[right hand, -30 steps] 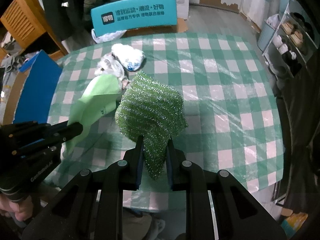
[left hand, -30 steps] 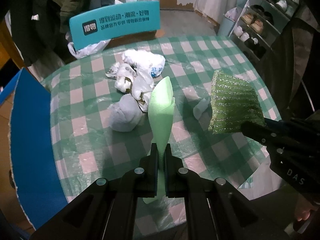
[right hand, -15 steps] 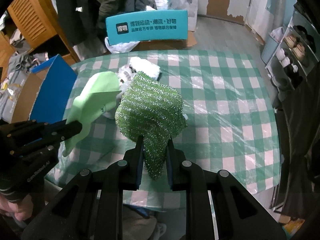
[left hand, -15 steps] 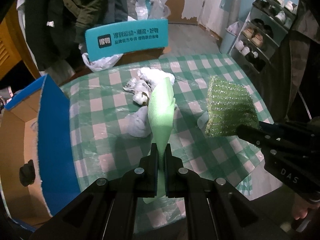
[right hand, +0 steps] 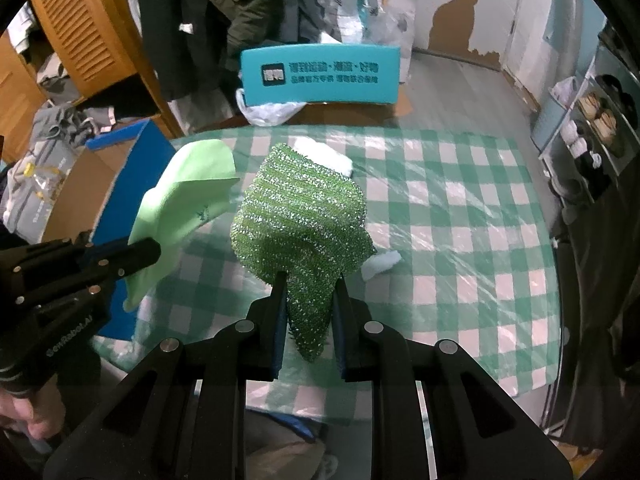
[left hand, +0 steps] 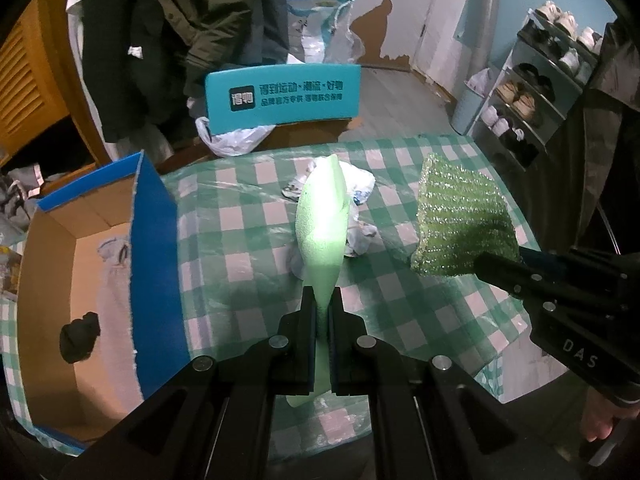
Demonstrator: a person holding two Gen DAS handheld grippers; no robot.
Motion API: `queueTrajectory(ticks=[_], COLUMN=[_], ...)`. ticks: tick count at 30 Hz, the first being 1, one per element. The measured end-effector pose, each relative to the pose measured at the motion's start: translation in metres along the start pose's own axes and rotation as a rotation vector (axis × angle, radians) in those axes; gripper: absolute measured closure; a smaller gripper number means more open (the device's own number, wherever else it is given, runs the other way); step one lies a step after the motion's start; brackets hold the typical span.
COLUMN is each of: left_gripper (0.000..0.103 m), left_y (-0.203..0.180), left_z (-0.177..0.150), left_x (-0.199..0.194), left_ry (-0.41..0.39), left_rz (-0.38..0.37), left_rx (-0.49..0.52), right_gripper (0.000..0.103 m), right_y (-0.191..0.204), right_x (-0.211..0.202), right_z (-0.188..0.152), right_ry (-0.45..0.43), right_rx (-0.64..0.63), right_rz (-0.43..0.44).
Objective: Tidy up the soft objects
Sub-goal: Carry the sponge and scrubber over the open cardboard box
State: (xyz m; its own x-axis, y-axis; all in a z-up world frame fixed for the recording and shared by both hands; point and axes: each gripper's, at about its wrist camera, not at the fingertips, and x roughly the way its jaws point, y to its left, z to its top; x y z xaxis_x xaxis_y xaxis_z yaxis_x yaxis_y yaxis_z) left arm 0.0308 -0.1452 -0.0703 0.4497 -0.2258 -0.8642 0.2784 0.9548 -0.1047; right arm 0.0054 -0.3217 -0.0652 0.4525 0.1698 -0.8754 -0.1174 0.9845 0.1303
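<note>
At the far left an open cardboard box (left hand: 100, 292) with a blue outer flap stood against the edge of the bench (left hand: 248, 240), which wore a green-and-white checked cloth under clear plastic. Inside the box lay a pale grey garment (left hand: 114, 280) and a small black bundle (left hand: 78, 336). Next came the left tool (left hand: 322, 300), its jaws pinched tight on the lower part of a light green cloth (left hand: 322, 224) that stood up from them, clear of the bench. Behind that cloth, on the bench, sat a heap of crumpled white plastic bags (left hand: 360, 200). Beyond the far edge of the bench a curved teal chair back (left hand: 282, 98) with white lettering showed. To the right, the right tool (right hand: 310, 292) was clamped on the narrow end of a glittery green scrubbing cloth (right hand: 304, 220), also held above the bench, beside the light green cloth and apart from it. A small white scrap (right hand: 382, 264) lay on the bench just right of it. At the far right a shoe rack (left hand: 536, 92) stood by the wall
</note>
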Motion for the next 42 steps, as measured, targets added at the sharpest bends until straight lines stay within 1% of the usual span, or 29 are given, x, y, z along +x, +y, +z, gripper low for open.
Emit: queueTrajectory(ticks=[11,20,29,36,42], left_gripper=[0.098,0.098,0.098,0.098,0.098], left_y=[0.031,0.064,0.091,0.120,0.147], left_z=[-0.001,-0.003,-0.011,-0.019,-0.027], left_x=[-0.029,-0.044,-0.059,-0.071,-0.075], left_ry=[-0.060,-0.084,-0.111,-0.130,-0.133], left_rz=[0.027,0.051,0.079,0.096,0.117], left_rx=[-0.053,-0.107,-0.147,-0.202,-0.249], right_gripper=[0.086,0.086,0.086,0.086,0.086], right_y=[0.034,0.062,0.099,0.132,0.163], right_x=[-0.008,-0.006,-0.004,0.003,0.010], right_z=[0.018,0.029,0.043,0.051,0.058], right_ry=[-0.037,-0.043,-0.051,-0.042,-0.033], right_rx=[-0.053,-0.097,-0.147,-0.194,-0.231], right_rz=[0.044,0.074,0.108,0.133,0.160])
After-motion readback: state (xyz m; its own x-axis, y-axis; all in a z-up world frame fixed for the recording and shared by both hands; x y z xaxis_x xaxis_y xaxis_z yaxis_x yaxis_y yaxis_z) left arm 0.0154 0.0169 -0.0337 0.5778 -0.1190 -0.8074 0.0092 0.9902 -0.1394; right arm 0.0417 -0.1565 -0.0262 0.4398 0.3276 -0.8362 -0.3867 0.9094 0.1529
